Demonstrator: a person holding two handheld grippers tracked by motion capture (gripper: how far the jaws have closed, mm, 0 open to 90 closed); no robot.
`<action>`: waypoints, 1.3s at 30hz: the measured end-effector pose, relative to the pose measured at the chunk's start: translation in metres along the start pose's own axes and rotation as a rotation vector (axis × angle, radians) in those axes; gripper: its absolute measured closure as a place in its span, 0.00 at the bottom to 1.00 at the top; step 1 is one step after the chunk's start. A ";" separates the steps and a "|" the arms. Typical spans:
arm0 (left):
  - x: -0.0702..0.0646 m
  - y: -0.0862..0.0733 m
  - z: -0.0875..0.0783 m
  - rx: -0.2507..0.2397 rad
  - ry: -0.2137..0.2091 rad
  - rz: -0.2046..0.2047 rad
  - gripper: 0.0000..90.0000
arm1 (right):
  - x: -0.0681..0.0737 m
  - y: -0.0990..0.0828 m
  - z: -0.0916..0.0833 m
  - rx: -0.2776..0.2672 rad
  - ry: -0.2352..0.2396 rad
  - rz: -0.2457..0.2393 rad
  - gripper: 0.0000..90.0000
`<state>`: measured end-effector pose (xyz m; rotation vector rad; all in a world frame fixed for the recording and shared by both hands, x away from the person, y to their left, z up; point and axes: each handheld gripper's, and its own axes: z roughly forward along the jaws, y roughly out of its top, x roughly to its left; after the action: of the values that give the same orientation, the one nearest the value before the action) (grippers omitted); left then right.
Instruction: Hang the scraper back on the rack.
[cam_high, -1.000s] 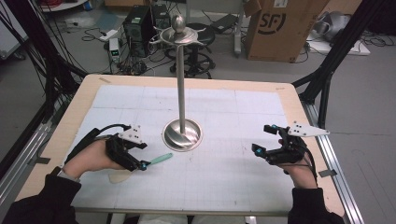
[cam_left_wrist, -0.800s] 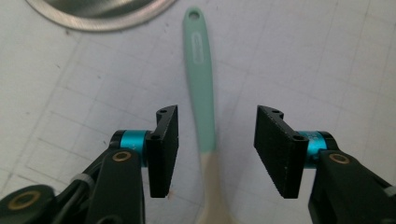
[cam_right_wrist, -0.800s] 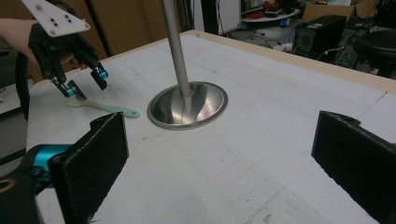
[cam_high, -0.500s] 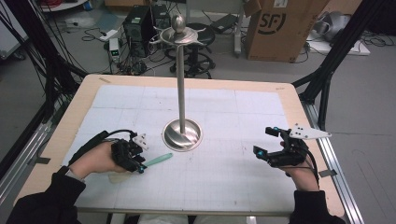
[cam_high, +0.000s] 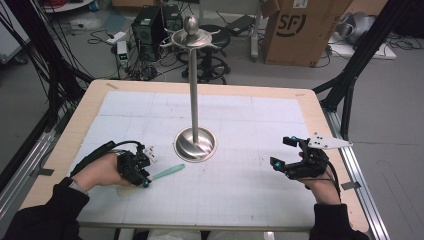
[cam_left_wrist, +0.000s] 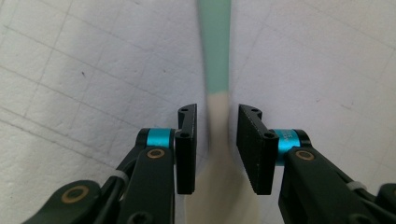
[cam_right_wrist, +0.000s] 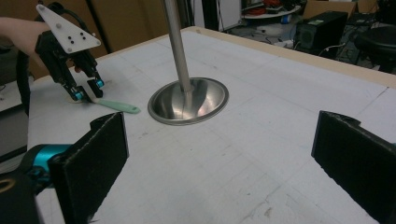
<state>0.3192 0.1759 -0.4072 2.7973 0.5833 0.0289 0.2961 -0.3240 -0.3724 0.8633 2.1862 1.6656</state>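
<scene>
Spatula (cam_left_wrist: 215, 93) lies between left gripper's (cam_left_wrist: 215, 149) closing jaws.

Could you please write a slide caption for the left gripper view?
Left tongs straddle the pale neck of a green-handled spatula on gridded paper.

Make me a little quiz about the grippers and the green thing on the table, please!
1. True or false: the right hand-held gripper has its jaws wide open.
2. What lies between the jaws of the left hand-held gripper? A) the mint-green and cream plastic spatula B) a brown cardboard box C) nothing
3. Fill in: the tall shiny metal stand stands on the white gridded ___.
Key: 1 true. 2 A; those jaws have just been closing, with its cream end between them. 3 mat.
</scene>
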 end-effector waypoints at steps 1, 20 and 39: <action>0.000 0.000 0.000 0.004 0.004 0.002 0.78 | 0.000 0.000 0.000 -0.001 0.000 0.002 0.03; 0.003 -0.001 -0.006 -0.028 0.008 0.033 0.89 | -0.003 -0.002 0.000 0.001 -0.004 0.013 0.03; 0.014 -0.026 -0.054 -0.523 0.040 -0.109 0.89 | -0.003 -0.002 0.000 0.002 -0.009 0.009 0.03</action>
<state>0.3178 0.2186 -0.3631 2.2612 0.6310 0.1870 0.2983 -0.3259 -0.3750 0.8812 2.1816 1.6612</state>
